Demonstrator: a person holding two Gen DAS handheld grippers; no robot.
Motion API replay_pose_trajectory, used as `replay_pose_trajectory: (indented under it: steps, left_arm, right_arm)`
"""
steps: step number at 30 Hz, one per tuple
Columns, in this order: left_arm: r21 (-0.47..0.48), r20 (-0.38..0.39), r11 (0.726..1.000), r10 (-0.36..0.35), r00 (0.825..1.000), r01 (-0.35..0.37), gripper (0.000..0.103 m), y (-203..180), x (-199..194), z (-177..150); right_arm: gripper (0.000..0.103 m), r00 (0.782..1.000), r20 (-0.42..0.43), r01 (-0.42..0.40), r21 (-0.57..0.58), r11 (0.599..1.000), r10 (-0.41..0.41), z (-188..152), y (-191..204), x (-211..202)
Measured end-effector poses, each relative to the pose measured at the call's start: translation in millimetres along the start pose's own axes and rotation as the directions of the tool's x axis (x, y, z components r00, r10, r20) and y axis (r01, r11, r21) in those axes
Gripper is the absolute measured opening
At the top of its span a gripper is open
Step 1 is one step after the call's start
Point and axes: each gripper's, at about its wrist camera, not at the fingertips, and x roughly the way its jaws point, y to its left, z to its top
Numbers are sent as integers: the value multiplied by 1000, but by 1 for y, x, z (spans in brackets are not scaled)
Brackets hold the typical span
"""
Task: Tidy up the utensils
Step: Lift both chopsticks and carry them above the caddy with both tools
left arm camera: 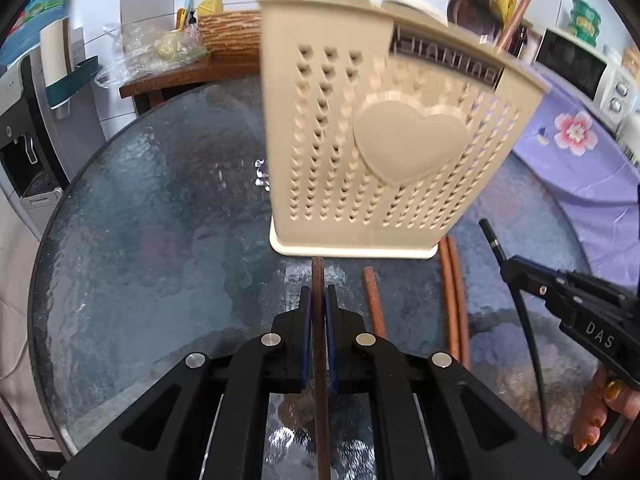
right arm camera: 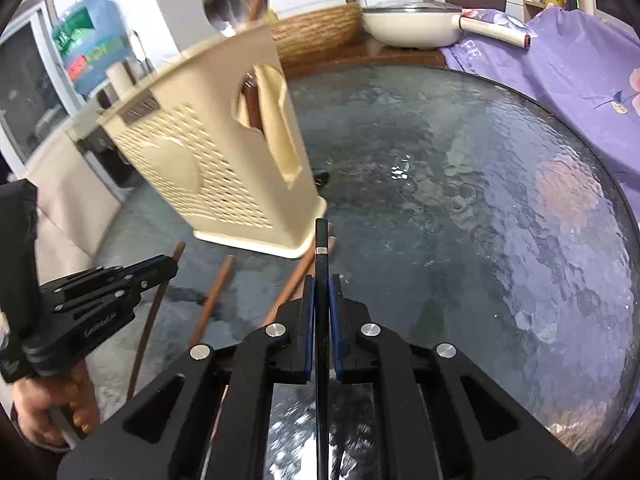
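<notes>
left wrist view gives us a round tabletop (left arm camera: 140, 208) of rippled dark glass, white tiled wall behind, a microwave (left arm camera: 576, 66) off right over a purple floral cloth (left arm camera: 576, 152). left gripper (left arm camera: 319, 296) has its jaws clamped tight on a dark brown chopstick (left arm camera: 319, 344), just short of the beige utensil holder (left arm camera: 384, 152) with its raised heart. three reddish chopsticks (left arm camera: 452, 300) lie on the glass beside the holder. "das" reads on the other tool's side. right wrist view alone shows a white pan (right arm camera: 412, 26), a water jug (right arm camera: 92, 44), a ladle (right arm camera: 230, 0) in the holder. right gripper (right arm camera: 322, 292) is pinched shut on a black chopstick (right arm camera: 321, 248).
</notes>
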Motion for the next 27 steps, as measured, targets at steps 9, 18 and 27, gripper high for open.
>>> replay_pose_trajectory:
  steps: [9,18,27]
  left_arm:
    - [6,93,997,-71,993,71,6,-1,-52,4]
    - [28,181,993,-118,976,115,6,-3,-99,4]
    - [56,236,990,-137,962,127,6,-6,-130,3]
  right_arm:
    - [8,987,107,-114,-25,993,116,3,9,-54]
    - [8,961,187,-194,-75,978,205,8,20,-114]
    - [8,951,210,-205,-117,972,225,10,24,-137]
